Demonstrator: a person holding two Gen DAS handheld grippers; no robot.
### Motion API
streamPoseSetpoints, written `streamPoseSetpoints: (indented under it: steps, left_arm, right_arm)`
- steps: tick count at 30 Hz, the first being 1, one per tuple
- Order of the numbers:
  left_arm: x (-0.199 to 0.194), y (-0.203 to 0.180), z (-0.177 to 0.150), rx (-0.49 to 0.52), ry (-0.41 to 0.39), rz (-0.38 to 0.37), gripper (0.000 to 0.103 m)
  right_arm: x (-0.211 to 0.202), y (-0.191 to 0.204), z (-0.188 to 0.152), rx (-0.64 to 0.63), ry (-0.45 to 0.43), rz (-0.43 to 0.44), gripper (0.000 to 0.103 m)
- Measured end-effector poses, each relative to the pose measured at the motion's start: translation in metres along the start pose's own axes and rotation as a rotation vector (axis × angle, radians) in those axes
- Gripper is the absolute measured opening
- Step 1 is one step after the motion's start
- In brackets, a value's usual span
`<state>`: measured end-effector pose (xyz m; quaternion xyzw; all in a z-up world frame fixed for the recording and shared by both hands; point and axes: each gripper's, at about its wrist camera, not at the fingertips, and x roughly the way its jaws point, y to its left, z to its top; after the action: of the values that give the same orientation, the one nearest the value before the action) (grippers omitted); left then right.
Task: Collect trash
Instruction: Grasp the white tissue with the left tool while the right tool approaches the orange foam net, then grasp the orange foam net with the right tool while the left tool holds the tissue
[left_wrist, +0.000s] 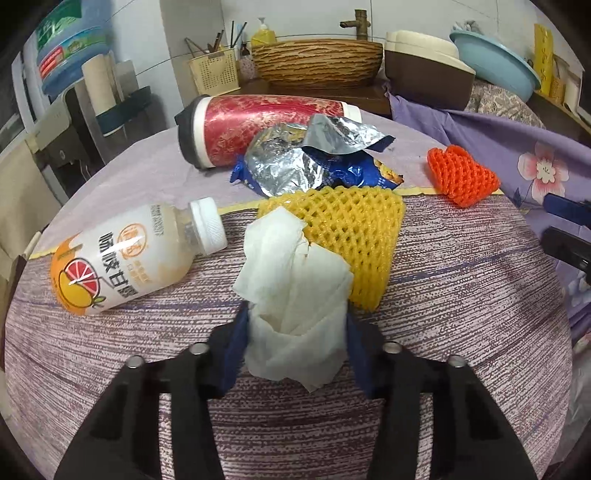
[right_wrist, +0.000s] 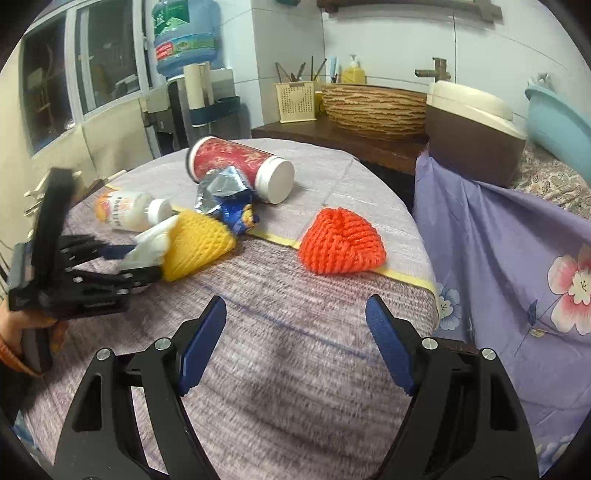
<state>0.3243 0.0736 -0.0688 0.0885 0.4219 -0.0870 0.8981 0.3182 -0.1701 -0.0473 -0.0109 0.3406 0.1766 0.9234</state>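
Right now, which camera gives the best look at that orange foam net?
The right wrist view: the orange foam net lies near the middle of the picture, large and unblocked, ahead of the open right gripper. The left wrist view shows it too, but smaller and off toward the right edge.

Even, soft indoor light in both views with only faint shadows, mild glare on the crumpled foil wrapper (left_wrist: 295, 162), strong fisheye bending and black vignette at the corners, and motion blur in the right wrist view, worst on the left claw (right_wrist: 142, 264).
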Motion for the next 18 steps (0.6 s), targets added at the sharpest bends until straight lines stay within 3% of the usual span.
streamPoseSetpoints:
  steps: [1, 4, 14, 17, 18]
  left_arm:
    - [-0.003, 0.002, -0.002, -0.008, -0.002, -0.009, 0.030]
    - [-0.011, 0.006, -0.006, -0.021, -0.013, -0.020, 0.025]
    - [-0.057, 0.007, -0.020, -0.079, -0.095, -0.076, 0.024]
    - [-0.066, 0.003, -0.028, -0.083, -0.107, -0.083, 0.024]
    - [-0.067, 0.002, -0.030, -0.084, -0.107, -0.087, 0.024]
  right_arm:
    - [0.003, -0.001, 0.001, -0.001, 0.004, -0.005, 0.078]
    - [0.017, -0.005, 0.005, -0.012, 0.020, -0.029, 0.078]
    - [0.058, -0.012, 0.028, -0.042, 0.051, -0.078, 0.075]
    - [0.073, -0.012, 0.032, -0.052, 0.076, -0.100, 0.055]
    - [0.076, -0.013, 0.032, -0.053, 0.086, -0.107, 0.041]
